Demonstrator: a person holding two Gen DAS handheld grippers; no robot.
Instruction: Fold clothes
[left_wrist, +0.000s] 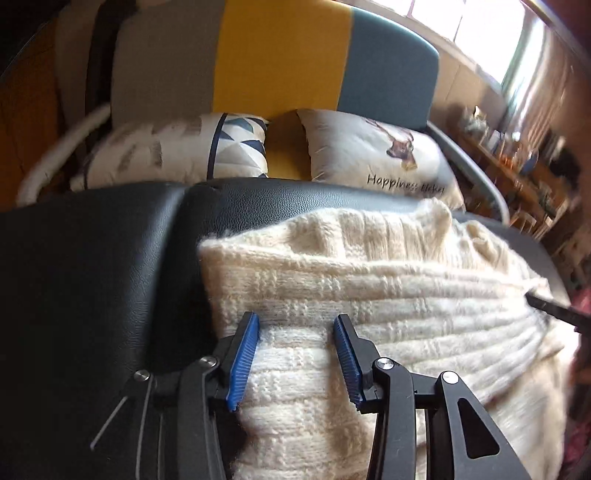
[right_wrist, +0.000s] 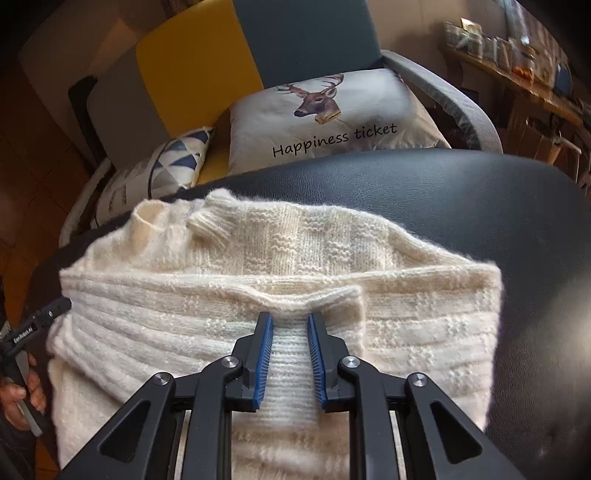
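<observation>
A cream knit sweater (left_wrist: 369, 288) lies partly folded on a black leather surface (left_wrist: 92, 277). My left gripper (left_wrist: 297, 317) stands open over the sweater's left edge, with its blue pads (left_wrist: 243, 358) wide apart. In the right wrist view the sweater (right_wrist: 258, 266) shows its collar at the far left and a folded-over ribbed flap in the middle. My right gripper (right_wrist: 291, 318) hovers at that flap's edge, and its pads (right_wrist: 264, 354) are a narrow gap apart with knit showing between them. The right gripper's tip (left_wrist: 546, 306) pokes in at the sweater's right side.
Behind the leather surface (right_wrist: 480, 206) is a grey, yellow and blue sofa (left_wrist: 280, 55) with a deer pillow (right_wrist: 332, 118) and a triangle-pattern pillow (left_wrist: 177, 147). A cluttered wooden shelf (right_wrist: 517, 66) stands at the right. A hand (right_wrist: 22, 387) holds the left gripper's handle.
</observation>
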